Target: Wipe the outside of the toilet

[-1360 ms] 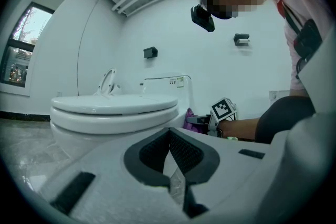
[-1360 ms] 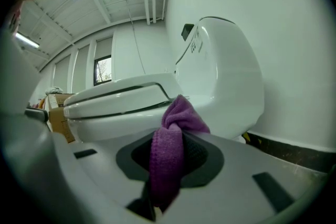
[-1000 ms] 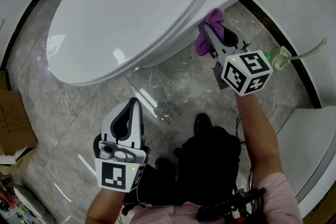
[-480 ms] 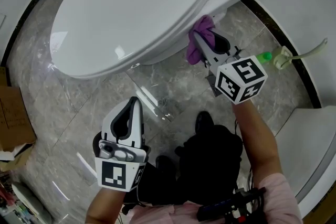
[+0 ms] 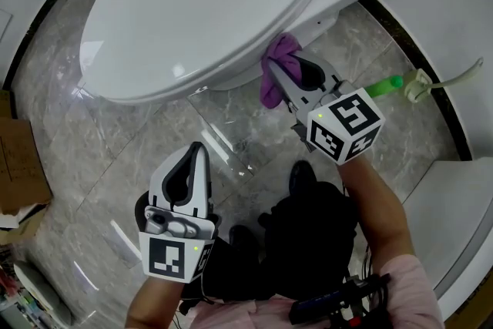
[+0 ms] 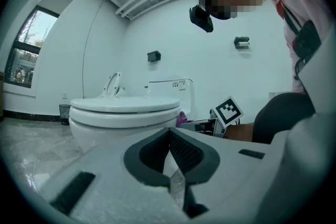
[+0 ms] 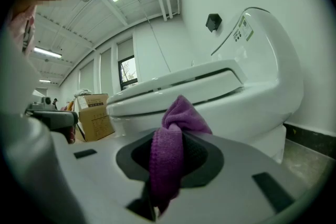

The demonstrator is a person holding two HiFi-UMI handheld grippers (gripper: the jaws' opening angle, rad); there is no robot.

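A white toilet [image 5: 192, 4] with its lid down fills the top of the head view; it also shows as the toilet [image 6: 123, 115] and the toilet [image 7: 210, 97] in the gripper views. My right gripper [image 5: 279, 75] is shut on a purple cloth [image 5: 274, 73], pressed against the bowl's outer side just under the seat rim. The cloth [image 7: 170, 149] bunches out between the jaws. My left gripper [image 5: 192, 158] hovers low over the floor in front of the bowl, shut with nothing in it, apart from the toilet.
Grey marble floor [image 5: 115, 158] surrounds the bowl. A cardboard box [image 5: 19, 173] stands at the left edge. A green-handled tool [image 5: 385, 85] lies by the right wall, near another white fixture [image 5: 454, 219]. The person's dark legs and shoe [image 5: 300, 181] stand below.
My right gripper has slid the purple cloth left and toward me along the bowl's side under the seat. The left gripper has stayed still.
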